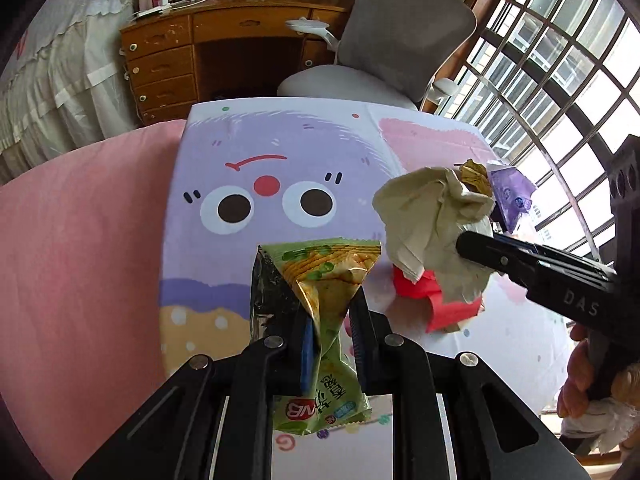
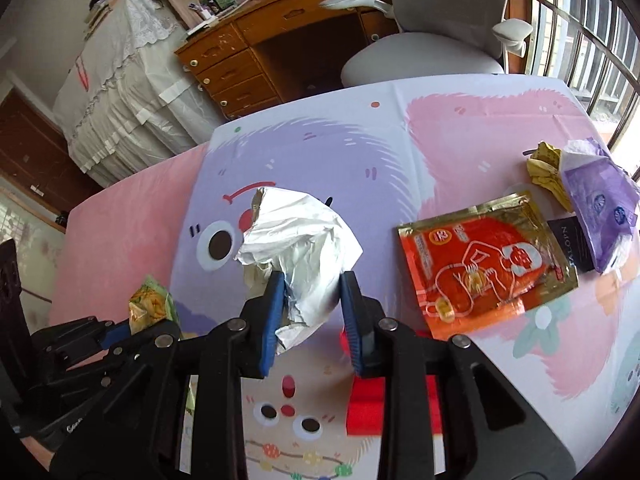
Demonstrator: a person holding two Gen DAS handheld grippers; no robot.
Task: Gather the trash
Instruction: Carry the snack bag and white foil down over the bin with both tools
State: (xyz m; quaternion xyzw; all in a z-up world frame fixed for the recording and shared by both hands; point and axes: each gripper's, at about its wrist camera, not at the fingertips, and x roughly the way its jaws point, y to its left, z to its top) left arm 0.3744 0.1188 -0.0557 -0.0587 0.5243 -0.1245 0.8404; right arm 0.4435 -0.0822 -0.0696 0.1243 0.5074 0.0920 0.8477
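My left gripper (image 1: pixel 329 316) is shut on a green snack wrapper (image 1: pixel 320 280) and holds it above the cartoon tablecloth (image 1: pixel 248 140). The wrapper also shows at the left of the right wrist view (image 2: pixel 150 306). My right gripper (image 2: pixel 313 296) is shut on a crumpled white paper wad (image 2: pixel 296 236), held above the table; the wad also shows in the left wrist view (image 1: pixel 432 224). On the table lie a red and gold packet (image 2: pixel 486 268), a purple wrapper (image 2: pixel 600 204), a crumpled yellow wrapper (image 2: pixel 546 168) and a small dark card (image 2: pixel 570 248).
A red object (image 2: pixel 396 404) lies under my right gripper. A grey office chair (image 1: pixel 400 40) and a wooden desk (image 1: pixel 224 36) stand beyond the table. A covered bed (image 1: pixel 52 72) is at the left. A barred window (image 1: pixel 560 60) runs along the right.
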